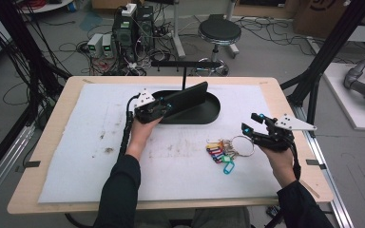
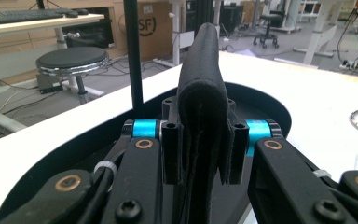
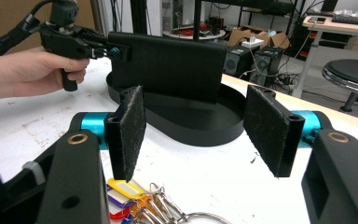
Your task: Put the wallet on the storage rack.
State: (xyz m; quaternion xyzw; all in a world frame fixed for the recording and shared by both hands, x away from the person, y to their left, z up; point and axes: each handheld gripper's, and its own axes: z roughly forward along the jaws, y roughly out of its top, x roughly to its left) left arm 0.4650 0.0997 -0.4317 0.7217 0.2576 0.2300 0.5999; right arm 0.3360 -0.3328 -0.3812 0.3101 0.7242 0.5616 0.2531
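Your worktop is covered by a white mat, and on its far half sits a black oval tray with a thin upright post rising from its back edge. Your left gripper is holding a flat black pouch above that tray. The pouch stands on edge, and its long axis runs up and to the right from the jaws, roughly along the tray's length. In the left gripper view the jaws are pressed on both sides of the pouch, which looks like soft, matte, folded fabric with a rounded top seam. The right gripper view shows the pouch side-on as a plain dark rectangle, gripped at one short end.

Your right gripper rests near the worktop's right edge with its jaws standing apart and nothing between them; in its own view the fuzzy pads face each other across a clear gap. The key ring with its coloured plastic tags lies on the mat just to the left of and below those jaws, close to them and well apart from the pouch. So your right hand is the nearer one to the keys, and your left is busy.

The relation that matters, I judge, is that the keys lie low and just ahead of the open jaws, with the metal loop on the side nearest them.
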